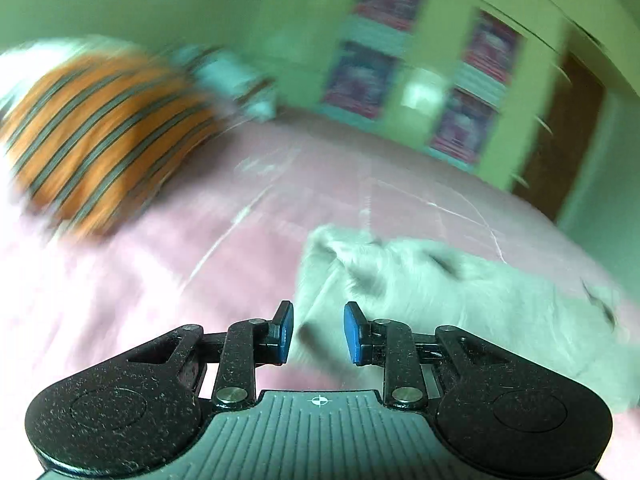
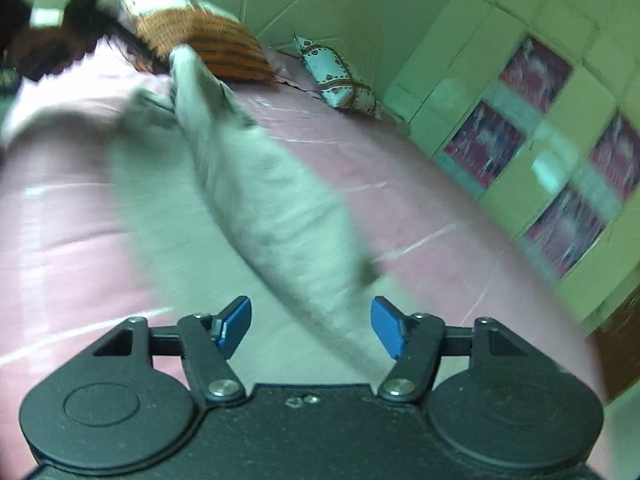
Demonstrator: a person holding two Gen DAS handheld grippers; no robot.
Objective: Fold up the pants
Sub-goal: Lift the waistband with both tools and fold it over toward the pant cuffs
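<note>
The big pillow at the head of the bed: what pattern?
Orange with dark stripes; the pillow shows best in the left wrist view.

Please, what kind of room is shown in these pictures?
Most likely a bedroom: a bed with a pink sheet, an orange striped pillow, and a green cupboard along the wall.

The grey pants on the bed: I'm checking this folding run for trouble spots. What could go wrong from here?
1. Both the left gripper and right gripper are empty with jaws apart; the grey pants lie loose and rumpled, so the fold may set in crooked.
2. Both views are motion-blurred, so a grab now could miss the edge or also pinch the pink sheet.
</note>
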